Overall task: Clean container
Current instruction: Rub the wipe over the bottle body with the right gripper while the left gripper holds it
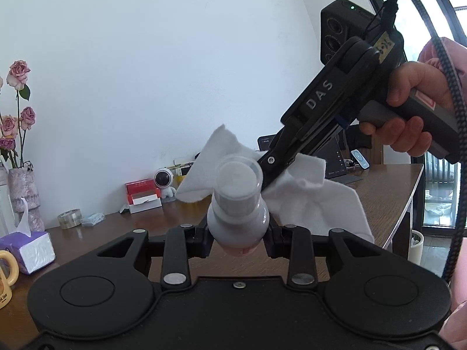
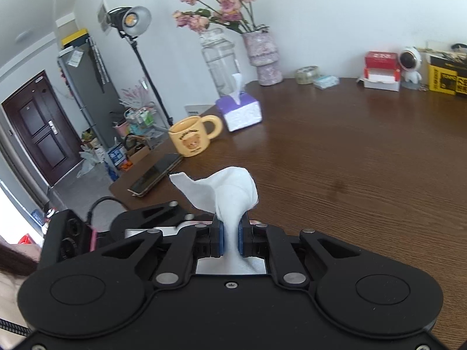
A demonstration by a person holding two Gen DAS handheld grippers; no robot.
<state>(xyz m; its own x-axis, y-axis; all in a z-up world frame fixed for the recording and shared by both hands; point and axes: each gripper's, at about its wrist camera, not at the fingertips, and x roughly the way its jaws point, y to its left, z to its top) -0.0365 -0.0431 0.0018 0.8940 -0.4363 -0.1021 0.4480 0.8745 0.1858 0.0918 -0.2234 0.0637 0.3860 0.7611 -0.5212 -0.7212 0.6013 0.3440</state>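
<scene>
The left gripper [image 1: 238, 234] pinches a small white plastic bottle with a clear cap [image 1: 238, 204], held above the brown wooden table [image 2: 350, 175]. The right gripper [image 2: 231, 237], pressed together on a white cloth [image 2: 233, 192], rests against the cap's side.

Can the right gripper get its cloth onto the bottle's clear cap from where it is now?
Probably yes: the right gripper pinches the white cloth right beside the clear cap; the left gripper holds the bottle, cap exposed.

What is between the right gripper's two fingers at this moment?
A white cloth is pinched between the right gripper fingers, bunching out past the tips. The right wrist view shows this; nothing else sits in that gap.
</scene>
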